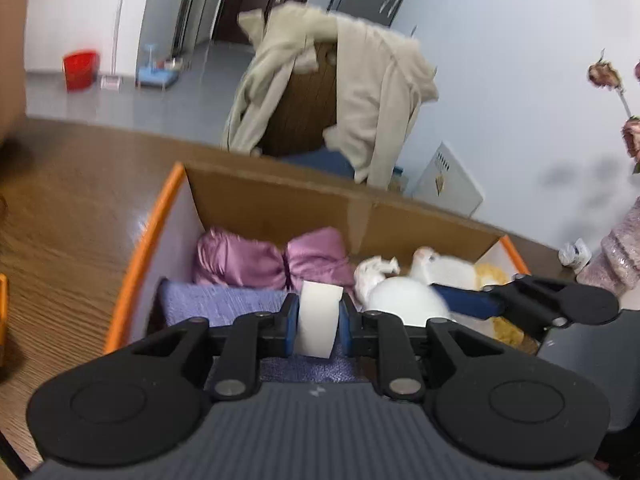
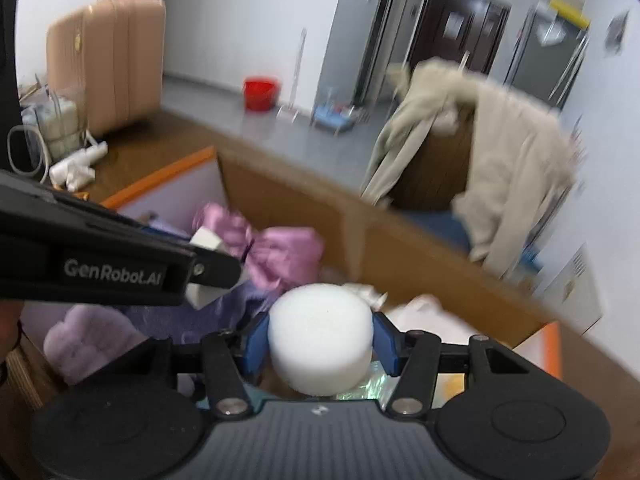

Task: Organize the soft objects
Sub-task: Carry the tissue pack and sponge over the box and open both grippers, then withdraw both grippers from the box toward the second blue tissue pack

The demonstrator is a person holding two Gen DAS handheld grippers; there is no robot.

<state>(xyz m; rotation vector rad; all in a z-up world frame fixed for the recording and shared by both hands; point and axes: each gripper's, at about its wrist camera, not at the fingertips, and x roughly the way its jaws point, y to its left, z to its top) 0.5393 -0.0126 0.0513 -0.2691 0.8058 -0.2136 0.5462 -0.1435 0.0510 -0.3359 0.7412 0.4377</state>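
Observation:
My left gripper is shut on a thin white foam piece, held above the near end of an open cardboard box with orange edges. My right gripper is shut on a round white foam cylinder and hovers over the same box. In the left wrist view that cylinder and the right gripper's blue fingertips show at the right. Inside the box lie a pink satin bundle, a purple towel, white plush items and something yellow.
The box stands on a brown wooden table. Behind it a chair carries a beige coat. A pink suitcase, white rolls and a red bucket are further off. A pink sleeve shows at the right.

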